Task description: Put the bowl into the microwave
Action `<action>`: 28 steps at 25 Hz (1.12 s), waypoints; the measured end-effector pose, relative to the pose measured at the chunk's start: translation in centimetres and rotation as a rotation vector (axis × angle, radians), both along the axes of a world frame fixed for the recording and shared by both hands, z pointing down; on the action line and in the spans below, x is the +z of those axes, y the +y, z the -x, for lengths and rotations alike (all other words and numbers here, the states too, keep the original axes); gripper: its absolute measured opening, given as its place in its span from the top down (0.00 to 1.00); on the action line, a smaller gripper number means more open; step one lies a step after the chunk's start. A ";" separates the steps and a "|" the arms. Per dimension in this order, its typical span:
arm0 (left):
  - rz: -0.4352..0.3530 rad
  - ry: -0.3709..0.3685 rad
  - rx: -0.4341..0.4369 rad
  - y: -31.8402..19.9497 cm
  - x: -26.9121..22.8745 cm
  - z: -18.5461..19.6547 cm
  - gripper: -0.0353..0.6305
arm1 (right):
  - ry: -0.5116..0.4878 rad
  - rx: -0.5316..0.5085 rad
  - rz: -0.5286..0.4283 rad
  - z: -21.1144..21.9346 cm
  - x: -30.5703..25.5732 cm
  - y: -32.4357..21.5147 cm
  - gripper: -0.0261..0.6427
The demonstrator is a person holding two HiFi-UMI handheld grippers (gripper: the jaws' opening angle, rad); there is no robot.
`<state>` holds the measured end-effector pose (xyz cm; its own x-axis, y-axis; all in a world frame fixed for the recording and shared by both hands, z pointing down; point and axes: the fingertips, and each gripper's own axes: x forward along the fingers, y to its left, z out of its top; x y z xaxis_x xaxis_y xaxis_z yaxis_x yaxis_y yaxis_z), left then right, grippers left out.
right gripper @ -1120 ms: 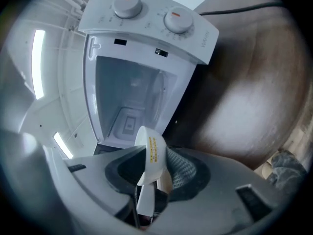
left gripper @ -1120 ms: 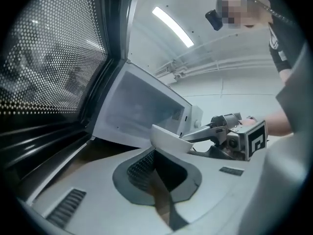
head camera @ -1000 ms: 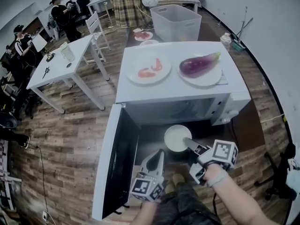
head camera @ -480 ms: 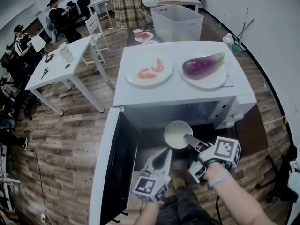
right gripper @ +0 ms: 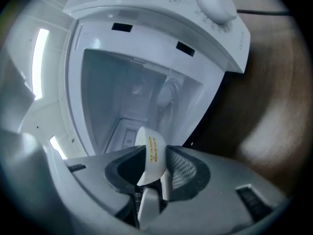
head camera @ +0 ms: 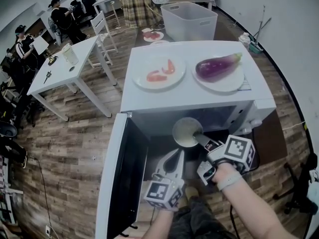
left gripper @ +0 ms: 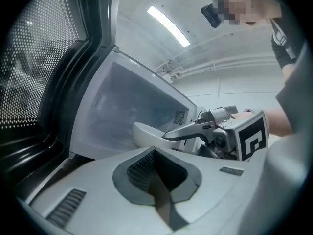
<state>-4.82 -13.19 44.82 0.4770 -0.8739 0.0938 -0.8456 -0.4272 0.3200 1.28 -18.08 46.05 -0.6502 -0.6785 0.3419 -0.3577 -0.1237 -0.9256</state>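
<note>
While right fingers (head camera: 202, 140) pinch bowl (head camera: 185, 132), left fingers (head camera: 174, 161) seemingly together, open microwave (head camera: 189, 91), wood floor (head camera: 75, 148).

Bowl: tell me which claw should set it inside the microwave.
Right. The right claw grips the bowl by its rim before the open microwave; the left claw is shut and empty.

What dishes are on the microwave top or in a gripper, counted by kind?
Plates: 2 (red-food plate, eggplant plate)
Bowl: 1, clamped in the right gripper
Total: 3
</note>
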 end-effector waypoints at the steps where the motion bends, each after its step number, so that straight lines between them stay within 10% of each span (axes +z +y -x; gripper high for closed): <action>1: 0.000 0.007 -0.010 -0.2 -0.1 0.2 0.95 | -0.009 0.003 0.004 0.1 0.0 -0.2 0.78; 28: 0.041 0.072 -0.032 -4.2 -0.1 0.8 0.95 | 0.077 0.037 0.002 1.3 0.2 -3.9 0.77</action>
<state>-5.62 -17.37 44.69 0.4561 -0.8847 0.0964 -0.8325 -0.3859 0.3974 0.02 -22.01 46.29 -0.5965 -0.7008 0.3913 -0.4228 -0.1400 -0.8953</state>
